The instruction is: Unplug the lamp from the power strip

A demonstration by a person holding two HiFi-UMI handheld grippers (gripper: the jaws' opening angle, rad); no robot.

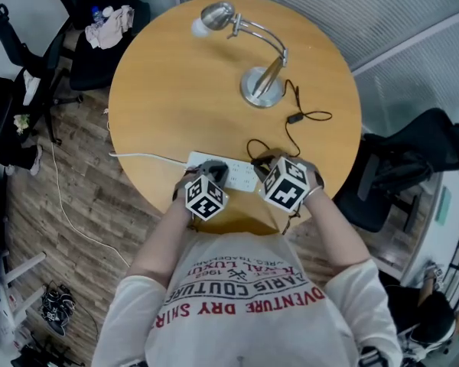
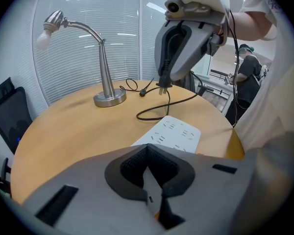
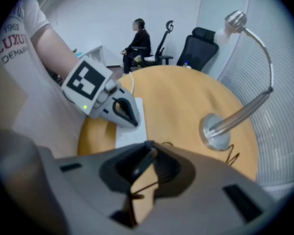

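**Black plug clear of the strip, pinched in the right gripper**

Black moulded plastic, the plug (image 3: 142, 163) looks small, light and rigid. The right gripper (image 2: 164, 77) has its jaws closed on the plug's body, with the prongs pointing down. That is the place to hold it, I judge: the body is stiff enough to take a firm squeeze, though its smooth sides could slip under a weak one.

The plug hangs free above the strip (image 2: 172, 132), apart from it, so the pull itself looks done.

Below the jaws the cord (image 2: 157, 112) trails in a loose loop onto the table (image 2: 63, 131). It is thin and limp, a poor handle, and a hard tug on it would likely strain the joint at the plug or drag at the lamp (image 2: 105, 77) well beyond the jaws.

The strip is white plastic, probably light and apt to slide on the smooth wood. The left gripper (image 3: 130, 120) is clamped on its near end, which seems the right way to steady it
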